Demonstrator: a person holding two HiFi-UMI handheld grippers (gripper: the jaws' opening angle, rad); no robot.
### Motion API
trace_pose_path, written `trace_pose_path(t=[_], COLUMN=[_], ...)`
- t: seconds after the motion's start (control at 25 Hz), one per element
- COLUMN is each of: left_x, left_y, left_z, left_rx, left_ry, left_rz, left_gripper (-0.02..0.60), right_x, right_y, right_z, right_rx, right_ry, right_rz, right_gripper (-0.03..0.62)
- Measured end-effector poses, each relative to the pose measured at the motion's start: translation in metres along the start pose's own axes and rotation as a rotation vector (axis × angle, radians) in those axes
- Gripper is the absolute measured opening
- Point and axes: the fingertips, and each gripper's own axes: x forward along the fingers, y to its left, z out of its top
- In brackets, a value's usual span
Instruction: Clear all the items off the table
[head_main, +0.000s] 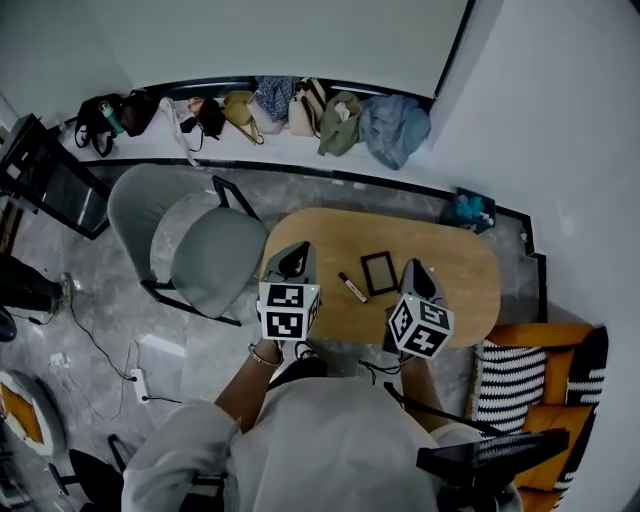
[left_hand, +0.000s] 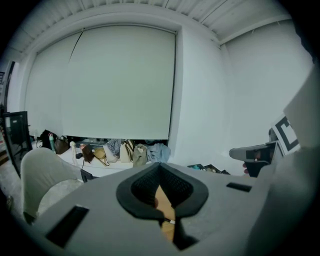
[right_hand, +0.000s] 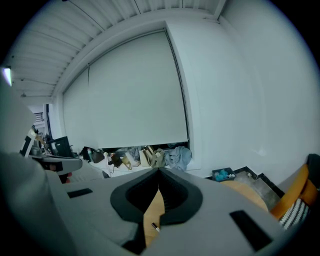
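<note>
tongs: left tongs (head_main: 293, 260) and right tongs (head_main: 415, 270) both pressed together, empty, above the table (head_main: 460, 262) | items: marker pen (head_main: 352, 287) and dark flat slab (head_main: 379, 272), perhaps a frame, lie between them | risk: closed tips could nudge the pen rolling off the edge; the slab may skid instead of lifting

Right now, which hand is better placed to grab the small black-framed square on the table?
Right, probably. The right gripper has its tip just beside the black-framed square, while the left gripper is farther off, with the marker lying between it and the square.
</note>
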Motion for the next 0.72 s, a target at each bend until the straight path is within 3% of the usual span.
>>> trace_pose_path(t=[0.32,0.52,0.72], left_x=[0.052,0.076,0.075], left_y=[0.003,0.004,0.004], left_z=[-0.02,-0.032,-0.04], left_rx=[-0.028,-0.043,-0.072], left_ry=[0.082,0.11,0.125], left_rz=[0.01,0.096,0.117], left_gripper=[0.003,0.003,0.003], right_x=[0.05,0.095,0.11], right_y=[-0.024,-0.032,-0.024], right_z=[-0.012,-0.015,-0.007], right_rx=[0.004,-0.004,-0.047], right_ry=[0.073,0.12,0.138], right_rz=[-0.006,0.065,0.124], right_gripper=[0.025,0.025,0.025])
